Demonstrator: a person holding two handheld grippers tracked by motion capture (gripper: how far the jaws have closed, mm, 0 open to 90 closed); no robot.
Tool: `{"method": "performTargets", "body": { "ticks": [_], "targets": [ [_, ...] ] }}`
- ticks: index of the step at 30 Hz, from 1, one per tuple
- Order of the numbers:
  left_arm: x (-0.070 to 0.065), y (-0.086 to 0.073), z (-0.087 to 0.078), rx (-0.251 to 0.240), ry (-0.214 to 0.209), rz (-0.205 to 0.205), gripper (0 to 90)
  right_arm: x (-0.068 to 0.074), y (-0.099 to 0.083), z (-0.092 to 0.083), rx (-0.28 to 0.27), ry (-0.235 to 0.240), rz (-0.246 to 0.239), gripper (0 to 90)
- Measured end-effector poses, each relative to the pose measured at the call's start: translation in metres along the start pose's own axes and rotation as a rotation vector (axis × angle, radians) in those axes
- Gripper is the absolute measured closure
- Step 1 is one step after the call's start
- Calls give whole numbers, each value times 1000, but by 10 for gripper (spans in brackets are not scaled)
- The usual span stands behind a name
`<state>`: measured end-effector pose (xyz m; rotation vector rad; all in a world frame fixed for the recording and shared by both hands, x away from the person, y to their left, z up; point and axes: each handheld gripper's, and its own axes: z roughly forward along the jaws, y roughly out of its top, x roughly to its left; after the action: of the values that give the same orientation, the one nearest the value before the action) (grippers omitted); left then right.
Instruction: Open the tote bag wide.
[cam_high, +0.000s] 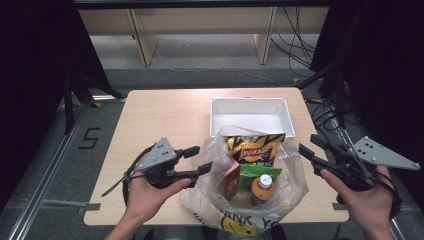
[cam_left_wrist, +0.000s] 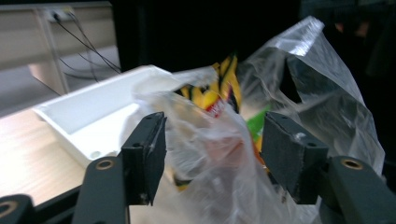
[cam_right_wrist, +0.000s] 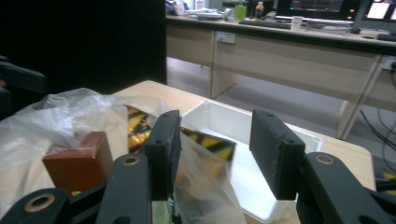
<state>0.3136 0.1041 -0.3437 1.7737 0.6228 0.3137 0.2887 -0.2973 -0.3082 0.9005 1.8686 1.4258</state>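
A clear plastic bag (cam_high: 290, 175) lies open at the table's near edge. Inside it are a yellow chip bag (cam_high: 252, 147), a brown box (cam_high: 230, 182), a green packet (cam_high: 257, 172) and an orange bottle (cam_high: 263, 189) with a white cap. My left gripper (cam_high: 200, 159) is open at the bag's left rim. In the left gripper view, the bag's film (cam_left_wrist: 317, 93) lies loose between and beyond the jaws of my left gripper (cam_left_wrist: 215, 140), with the chip bag (cam_left_wrist: 215, 95) behind. My right gripper (cam_high: 310, 145) is open just right of the bag. The right gripper view has my right gripper (cam_right_wrist: 217, 140) over the bag's edge, near the brown box (cam_right_wrist: 79, 161).
A white tray (cam_high: 250, 117) stands empty just behind the bag, and it is also in the left gripper view as the tray (cam_left_wrist: 84, 116) and in the right gripper view as the tray (cam_right_wrist: 224, 123). Bare wooden tabletop (cam_high: 165, 120) spreads to the left. Desks and cables lie beyond the table.
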Motion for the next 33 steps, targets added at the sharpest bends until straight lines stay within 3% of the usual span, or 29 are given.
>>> {"method": "performTargets", "body": {
  "ticks": [1, 3, 4, 5, 6, 7, 8, 9, 11, 13, 14, 15, 16, 19, 20, 21, 23, 24, 25, 27, 33],
  "targets": [
    [0, 0, 0, 0, 0, 0, 390, 3, 0, 1, 8, 11, 19, 528],
    [0, 1, 14, 57, -14, 12, 378, 7, 0, 4, 27, 42, 38, 521],
    [1, 2, 16, 64, -18, 12, 372, 8, 0, 5, 29, 46, 22, 517],
    [1, 2, 16, 64, -18, 12, 367, 10, 1, 6, 29, 61, 49, 514],
    [2, 3, 20, 75, -30, -2, 360, 11, 1, 6, 22, 87, 64, 509],
    [4, 5, 23, 73, -61, -41, 359, 9, 2, 7, 15, 106, 36, 506],
    [5, 6, 24, 70, -67, -46, 358, 11, 3, 7, 19, 110, 56, 505],
    [4, 7, 25, 78, -58, -30, 358, 11, 4, 7, 10, 115, 38, 503],
    [4, 8, 27, 90, -49, -18, 360, 13, 4, 7, 8, 117, 57, 501],
    [2, 8, 32, 116, -63, -5, 363, 15, 4, 10, 27, 143, 34, 495],
    [2, 8, 32, 116, -63, -5, 363, 16, 2, 11, 43, 153, 46, 493],
    [1, 9, 34, 133, -57, 1, 361, 15, 1, 13, 57, 150, 14, 492],
    [2, 9, 35, 139, -57, 0, 359, 16, -1, 15, 68, 160, 27, 493],
    [3, 8, 37, 148, -52, 0, 360, 15, -6, 20, 118, 141, 8, 529],
    [3, 7, 37, 159, -44, 7, 369, 17, -7, 20, 132, 132, 26, 546],
    [3, 7, 38, 156, -48, 8, 381, 16, -9, 22, 135, 137, 2, 572],
    [3, 7, 38, 160, -36, 20, 420, 16, -9, 23, 144, 112, -1, 634],
    [3, 7, 38, 163, -35, 29, 449, 14, -10, 22, 161, 121, -20, 669],
    [3, 7, 38, 163, -35, 29, 475, 16, -9, 22, 165, 121, -1, 697],
    [2, 9, 38, 163, -33, 39, 523, 14, -10, 22, 162, 120, -19, 735],
    [4, 11, 39, 178, -37, 41, 671, 14, -11, 22, 175, 120, -27, 784]
  ]
}}
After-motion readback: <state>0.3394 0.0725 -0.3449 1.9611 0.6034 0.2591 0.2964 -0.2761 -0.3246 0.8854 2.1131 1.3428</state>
